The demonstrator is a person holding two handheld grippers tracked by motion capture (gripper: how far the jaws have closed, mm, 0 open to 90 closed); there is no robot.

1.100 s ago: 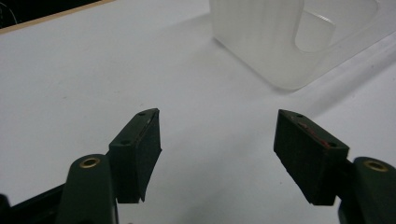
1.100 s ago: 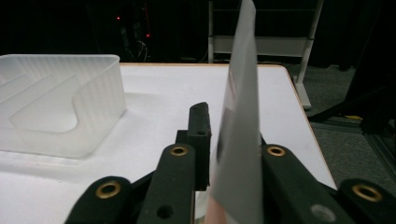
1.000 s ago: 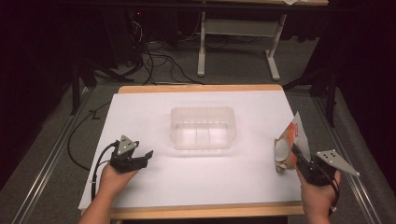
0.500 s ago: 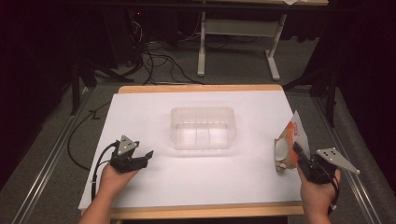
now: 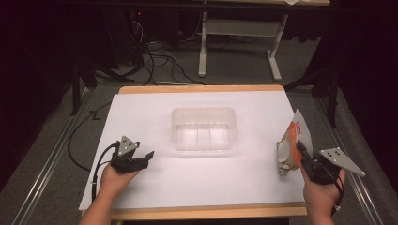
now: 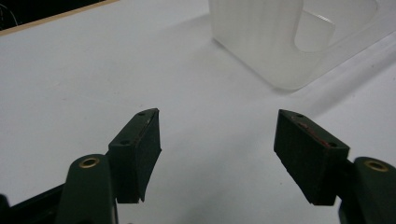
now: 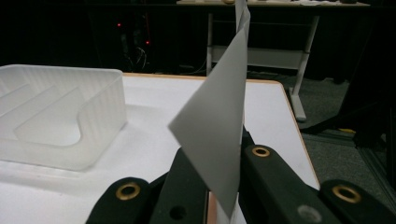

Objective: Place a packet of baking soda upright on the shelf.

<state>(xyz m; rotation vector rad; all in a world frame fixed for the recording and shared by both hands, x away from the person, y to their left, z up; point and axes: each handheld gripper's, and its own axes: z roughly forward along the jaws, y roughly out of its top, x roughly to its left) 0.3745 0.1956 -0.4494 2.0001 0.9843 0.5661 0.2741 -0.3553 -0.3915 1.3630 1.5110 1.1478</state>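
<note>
I am pinching a flat white-and-orange paper packet between the pressed-together jaws of the right gripper, near the table's right edge, at about four o'clock from the clear ribbed plastic tray. In the right gripper view the packet is standing upright, its grey back rising out of the closed right gripper, with the tray off at ten o'clock. I am resting the left gripper on the white table sheet, at about eight o'clock from the tray, its jaws spread wide with nothing between them. In the left gripper view the tray is sitting at one o'clock, well apart from the fingers.
</note>
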